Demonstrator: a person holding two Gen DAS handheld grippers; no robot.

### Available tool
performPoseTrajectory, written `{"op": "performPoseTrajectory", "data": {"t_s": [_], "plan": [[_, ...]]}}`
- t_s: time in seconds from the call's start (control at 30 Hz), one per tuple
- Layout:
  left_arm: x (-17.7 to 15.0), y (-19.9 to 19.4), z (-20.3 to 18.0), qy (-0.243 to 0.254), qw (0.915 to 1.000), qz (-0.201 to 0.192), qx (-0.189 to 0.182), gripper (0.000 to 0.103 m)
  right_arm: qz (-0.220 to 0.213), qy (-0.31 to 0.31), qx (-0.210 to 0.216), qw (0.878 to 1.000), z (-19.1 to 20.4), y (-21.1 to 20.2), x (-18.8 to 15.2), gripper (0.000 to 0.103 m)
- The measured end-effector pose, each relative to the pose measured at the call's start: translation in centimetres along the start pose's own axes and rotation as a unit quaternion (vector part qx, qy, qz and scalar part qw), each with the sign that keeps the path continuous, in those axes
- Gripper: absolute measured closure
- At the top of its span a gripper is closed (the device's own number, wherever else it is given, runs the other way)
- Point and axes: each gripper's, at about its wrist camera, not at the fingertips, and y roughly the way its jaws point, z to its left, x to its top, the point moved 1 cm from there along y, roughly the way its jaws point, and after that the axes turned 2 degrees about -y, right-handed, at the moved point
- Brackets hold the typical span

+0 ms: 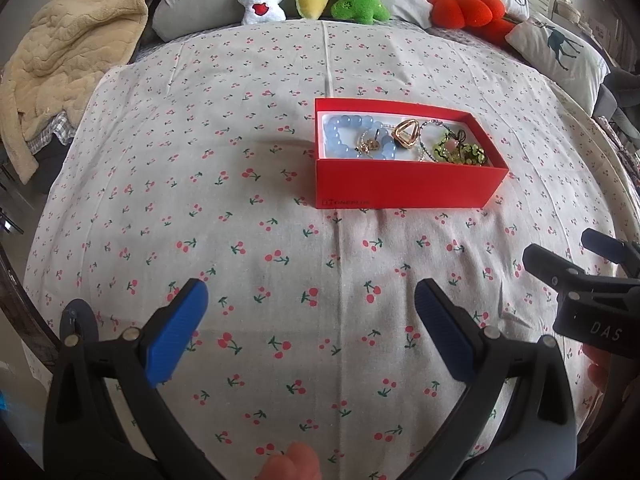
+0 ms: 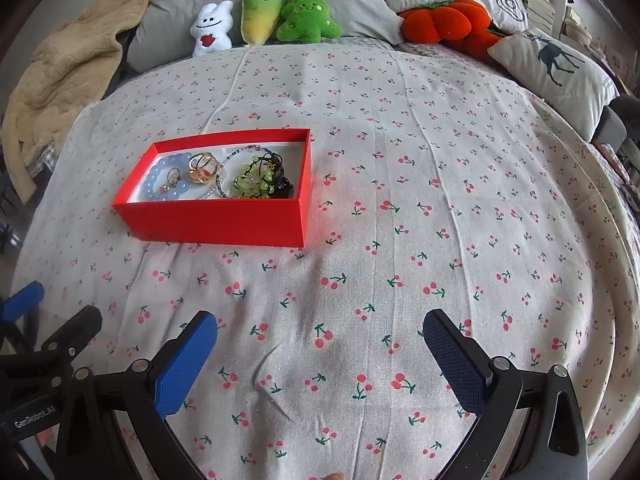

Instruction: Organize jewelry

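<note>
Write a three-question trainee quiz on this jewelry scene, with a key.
1. True or false: the blue bead bracelet lies on the bedspread outside the red box.
2. Which gripper holds jewelry? A) left gripper B) right gripper C) neither
3. Fill in: the box's lid is ____ .

Key:
1. False; it lies inside the box, beside the gold ring and the green bead piece.
2. C; both sets of jaws stand wide open over bare cloth.
3. Absent; the box stands open and no lid is in view.
</note>
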Motion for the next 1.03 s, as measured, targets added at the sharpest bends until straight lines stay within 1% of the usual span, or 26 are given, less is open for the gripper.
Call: {"op": "performPoseTrajectory", "data": {"t_s": [0.27, 0.43, 0.53, 0.63, 0.8, 0.93, 1.03], "plan": [[-0.1, 0.0, -0.3, 0.012, 0.9997, -0.002, 0.022, 0.000, 0.002, -0.001, 0.001, 1.000, 0.0, 0.0, -0.1, 0.000], [-0.2, 0.0, -0.4, 0.011, 0.9996, -0.001, 0.024, 0.000, 0.001, 0.001, 0.000, 1.000, -0.1, 0.0, 0.0, 0.000], [-0.3, 0.0, -0.6, 0.011, 0.9998, 0.000, 0.018, 0.000, -0.001, -0.001, -0.001, 1.000, 0.0, -0.1, 0.0, 0.000], [-0.4, -0.1, -1.0, 0.018, 0.9996, -0.002, 0.024, 0.000, -0.003, -0.002, -0.001, 1.000, 0.0, -0.1, -0.1, 0.000], [-0.5, -0.1, -1.0, 0.013, 0.9998, 0.005, 0.011, 0.000, -0.004, -0.002, -0.001, 1.000, 0.0, -0.1, -0.1, 0.000], [-0.5, 0.2, -0.9, 0.007, 0.9999, 0.006, 0.010, 0.000, -0.005, -0.002, 0.000, 1.000, 0.1, 0.0, -0.2, 0.000], [-0.5, 1.9, -0.7, -0.004, 0.9999, 0.012, -0.011, 0.000, -0.008, 0.002, 0.000, 1.000, 0.2, 1.3, -0.5, 0.000]]}}
